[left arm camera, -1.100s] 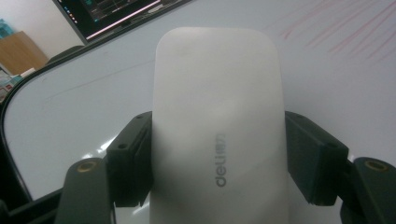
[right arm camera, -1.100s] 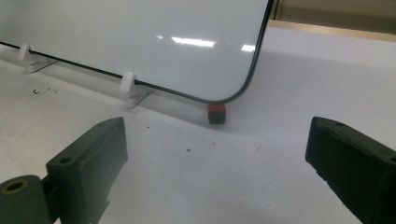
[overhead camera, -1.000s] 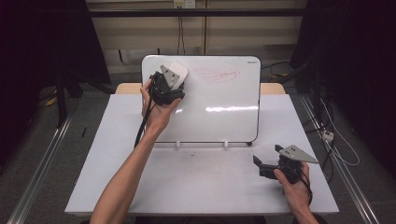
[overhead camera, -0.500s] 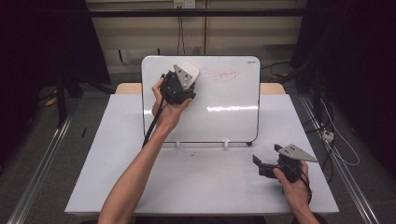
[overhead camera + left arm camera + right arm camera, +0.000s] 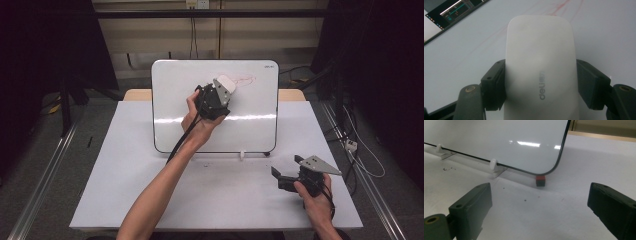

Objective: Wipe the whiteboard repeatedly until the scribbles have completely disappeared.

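Note:
A white board (image 5: 250,115) stands tilted on small white feet at the back of the table, with faint red marks (image 5: 245,79) near its top right. My left gripper (image 5: 224,86) is shut on a white eraser (image 5: 540,65), whose pad lies flat against the board just left of the red marks (image 5: 559,10). Both black jaws press on the eraser's sides. My right gripper (image 5: 280,175) rests low near the table's front right, open with nothing between its jaws. A small red and black block (image 5: 540,180) lies under the board's lower right corner.
The board's white clip feet (image 5: 492,165) sit on the white table (image 5: 125,170). Dark crumbs (image 5: 525,200) dot the surface in front of the board. Metal rails (image 5: 45,170) and cables (image 5: 360,155) run along the floor on both sides.
My left gripper has slid to the right across the upper part of the board with the eraser in it, up to the red marks. The right gripper has stayed put.

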